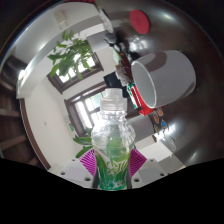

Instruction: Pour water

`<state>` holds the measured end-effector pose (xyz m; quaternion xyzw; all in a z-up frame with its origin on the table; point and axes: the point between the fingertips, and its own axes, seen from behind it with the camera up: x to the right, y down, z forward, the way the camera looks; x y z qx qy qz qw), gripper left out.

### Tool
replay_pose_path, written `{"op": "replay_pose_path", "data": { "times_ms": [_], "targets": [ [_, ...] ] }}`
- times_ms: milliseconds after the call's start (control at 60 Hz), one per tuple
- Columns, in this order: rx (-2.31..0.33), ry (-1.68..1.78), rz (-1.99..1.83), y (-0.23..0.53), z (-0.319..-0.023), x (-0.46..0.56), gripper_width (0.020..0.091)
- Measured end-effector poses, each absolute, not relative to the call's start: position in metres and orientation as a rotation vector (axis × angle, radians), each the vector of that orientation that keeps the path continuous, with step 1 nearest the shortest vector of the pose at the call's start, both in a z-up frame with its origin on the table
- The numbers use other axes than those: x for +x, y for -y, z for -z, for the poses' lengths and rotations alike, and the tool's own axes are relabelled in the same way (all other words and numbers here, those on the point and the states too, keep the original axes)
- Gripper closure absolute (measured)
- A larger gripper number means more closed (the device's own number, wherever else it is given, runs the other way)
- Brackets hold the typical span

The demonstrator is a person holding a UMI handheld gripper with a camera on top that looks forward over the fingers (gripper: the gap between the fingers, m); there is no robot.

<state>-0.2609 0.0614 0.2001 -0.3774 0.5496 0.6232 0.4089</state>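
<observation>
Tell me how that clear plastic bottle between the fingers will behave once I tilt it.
The clear plastic bottle looks thin-walled, so it may flex under the pink pads. Greenish liquid low down probably keeps it bottom-heavy, then shifts toward the neck. Its smooth ribbed wall could slip in the gripper.

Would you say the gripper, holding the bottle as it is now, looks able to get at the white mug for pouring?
Probably yes. The gripper is shut on the clear bottle, and the white mug lies beyond it with its mouth showing. Nothing visible stands between them, though the bottle's cap still looks on.
</observation>
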Motion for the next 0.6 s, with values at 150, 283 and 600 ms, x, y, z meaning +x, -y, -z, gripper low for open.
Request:
{"op": "replay_pose_path", "data": {
  "times_ms": [150,283,600],
  "targets": [
    [-0.795,-1.53,-1.669,-0.064,-0.193,-0.246,0.0726],
    [-0.788,-1.559,-1.682,-0.065,-0.187,-0.249,0.0724],
    [-1.214,-1.27,-1.421,-0.064,-0.192,-0.281,0.0725]
  ]
}}
